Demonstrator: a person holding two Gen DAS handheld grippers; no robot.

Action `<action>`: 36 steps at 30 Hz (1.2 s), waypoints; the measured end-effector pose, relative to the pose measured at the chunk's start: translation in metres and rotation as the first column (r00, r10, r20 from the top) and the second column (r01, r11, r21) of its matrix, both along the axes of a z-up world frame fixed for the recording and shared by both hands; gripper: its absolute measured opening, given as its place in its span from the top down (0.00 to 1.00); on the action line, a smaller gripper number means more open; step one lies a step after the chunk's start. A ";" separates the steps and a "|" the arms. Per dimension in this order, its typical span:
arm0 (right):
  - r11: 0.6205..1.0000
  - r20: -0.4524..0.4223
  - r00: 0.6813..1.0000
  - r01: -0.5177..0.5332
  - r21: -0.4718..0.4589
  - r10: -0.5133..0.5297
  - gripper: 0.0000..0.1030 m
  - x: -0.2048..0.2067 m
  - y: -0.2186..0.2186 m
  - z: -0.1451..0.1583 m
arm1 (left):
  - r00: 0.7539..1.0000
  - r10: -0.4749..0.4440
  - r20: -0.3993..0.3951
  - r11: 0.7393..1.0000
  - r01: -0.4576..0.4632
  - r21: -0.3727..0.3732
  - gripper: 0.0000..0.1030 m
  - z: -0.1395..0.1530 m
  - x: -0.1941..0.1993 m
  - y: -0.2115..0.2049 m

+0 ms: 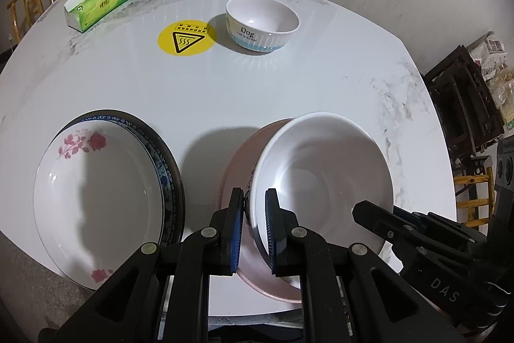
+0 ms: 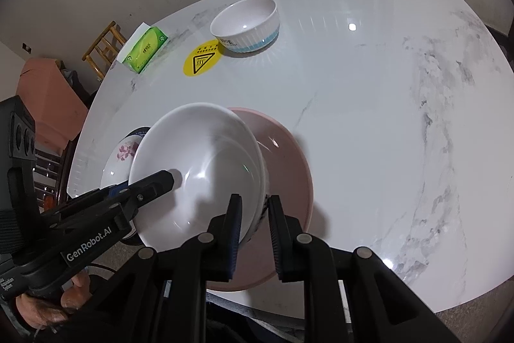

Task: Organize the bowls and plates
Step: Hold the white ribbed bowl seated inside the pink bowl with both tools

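On the table (image 1: 289, 79), both the left gripper (image 1: 253, 233) and the right gripper (image 2: 253, 233) clamped one white bowl (image 1: 324, 169) over a pink plate (image 2: 289, 156), two stacked plates (image 1: 96, 188) clear only in left view, two bowls total, a hand (image 2: 48, 307) only in right.

The left gripper (image 1: 253, 204), black with blue pads, points steeply down, and its two fingers are closed on the left rim of the large white bowl (image 1: 324, 179), one finger outside the wall and one inside. The right gripper (image 2: 254, 211), of the same kind, also points steeply down and pinches the opposite rim of this bowl in the same way. In the right wrist view a bare hand (image 2: 48, 301) grips the handle of the left gripper at the lower left.
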State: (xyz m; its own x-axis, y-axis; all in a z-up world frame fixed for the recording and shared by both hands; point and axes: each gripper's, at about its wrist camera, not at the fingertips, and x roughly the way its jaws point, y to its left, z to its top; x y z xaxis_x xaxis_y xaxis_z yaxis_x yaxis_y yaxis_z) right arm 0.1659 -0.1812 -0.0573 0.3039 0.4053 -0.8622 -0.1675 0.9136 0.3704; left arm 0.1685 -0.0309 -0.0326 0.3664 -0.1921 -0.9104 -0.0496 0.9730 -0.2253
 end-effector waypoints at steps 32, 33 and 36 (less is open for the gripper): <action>0.998 -0.043 0.999 -0.005 -0.063 0.002 0.80 0.012 0.017 -0.019 | 1.000 -0.020 -0.024 0.998 0.021 0.054 0.84 -0.011 0.008 -0.008; 0.998 -0.042 0.999 -0.004 -0.065 0.001 0.80 0.012 0.017 -0.020 | 1.000 -0.019 -0.023 0.998 0.021 0.059 0.84 -0.011 0.008 -0.008; 0.998 -0.040 0.999 -0.003 -0.065 0.001 0.80 0.012 0.018 -0.020 | 0.999 -0.024 -0.022 0.998 0.025 0.061 0.81 -0.011 0.008 -0.009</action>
